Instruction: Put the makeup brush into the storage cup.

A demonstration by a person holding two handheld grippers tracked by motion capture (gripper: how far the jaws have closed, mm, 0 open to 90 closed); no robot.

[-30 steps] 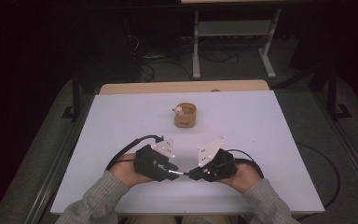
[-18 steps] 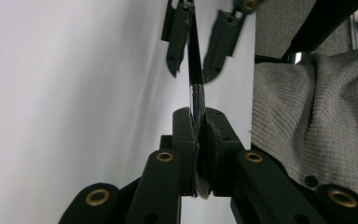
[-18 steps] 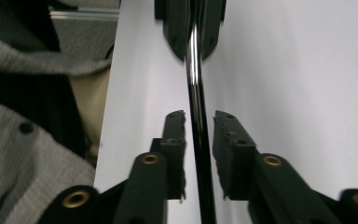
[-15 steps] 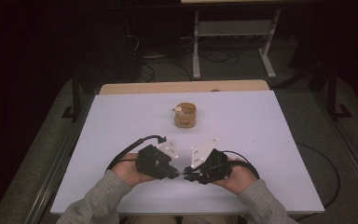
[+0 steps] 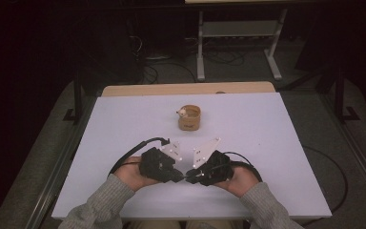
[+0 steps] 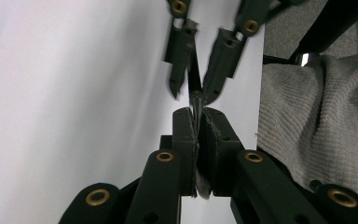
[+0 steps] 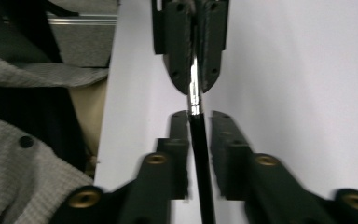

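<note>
Grippers meet tip to tip near the front edge of the white table (image 5: 276,143) in the high view, where the left gripper (image 5: 177,177) and the right gripper (image 5: 194,177) face each other and a thin thing between them is too small to read. The two gripper views give what the high view cannot. In the left gripper view, the left gripper (image 6: 196,122) has its jaws pressed together on the silver end of a slim black stick, probably a brush or a pen (image 6: 194,77), which runs away from it toward the other gripper. In the right gripper view, the same stick (image 7: 199,144) lies along the gap of the right gripper (image 7: 200,122); a narrow space shows on each side of the black shaft, so the pads do not press it. These jaws have just been opening, with the stick between them.

So the stick is held at its silver end by the left gripper only, level above the table, and its black part passes through the loose right jaws.

The high view alone shows a small round wooden cup (image 5: 189,118) farther back at the middle of the table, well apart from both grippers, with a small pale thing at its rim that I cannot make out. Grey knitted sleeves (image 5: 100,202) cover both forearms.
</note>
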